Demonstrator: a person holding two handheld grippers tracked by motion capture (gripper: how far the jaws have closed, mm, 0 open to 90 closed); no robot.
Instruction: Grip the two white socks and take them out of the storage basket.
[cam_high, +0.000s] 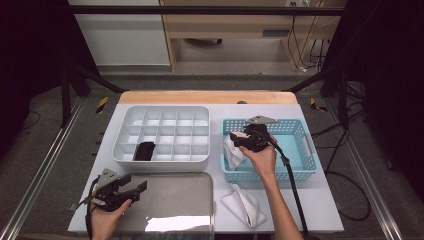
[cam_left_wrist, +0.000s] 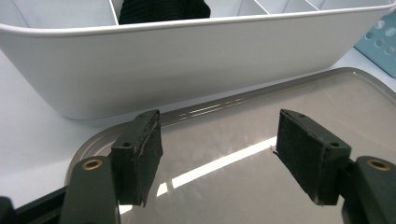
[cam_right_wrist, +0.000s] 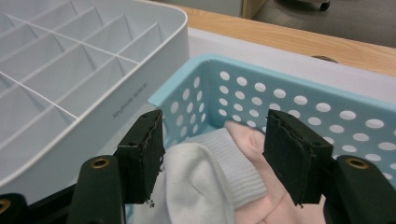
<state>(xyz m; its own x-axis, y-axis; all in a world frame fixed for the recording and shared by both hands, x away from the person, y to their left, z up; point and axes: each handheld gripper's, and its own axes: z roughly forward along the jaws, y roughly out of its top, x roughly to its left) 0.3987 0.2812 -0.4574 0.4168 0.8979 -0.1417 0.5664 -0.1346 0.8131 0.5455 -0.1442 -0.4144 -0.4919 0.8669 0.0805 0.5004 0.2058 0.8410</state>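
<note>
My right gripper (cam_high: 239, 140) (cam_right_wrist: 212, 154) hangs open over the left end of the light blue basket (cam_high: 295, 127) (cam_right_wrist: 299, 100). White socks (cam_high: 232, 152) (cam_right_wrist: 196, 186) and a pink one (cam_right_wrist: 275, 205) lie between and below its jaws, untouched as far as I can see. My left gripper (cam_high: 131, 189) (cam_left_wrist: 217, 154) is open and empty above the metal tray (cam_high: 175, 200) (cam_left_wrist: 261, 177). The white divided organizer (cam_high: 165, 131) (cam_left_wrist: 187, 60) (cam_right_wrist: 60, 74) holds a black sock (cam_high: 145, 150) (cam_left_wrist: 163, 9) in a front cell. Another white sock (cam_high: 243, 204) lies on the table.
The white table (cam_high: 310, 200) ends in a wooden strip (cam_high: 205, 96) at the back. A black cable (cam_high: 292, 185) trails from my right gripper along the forearm. Dark frame rails and floor cables surround the table.
</note>
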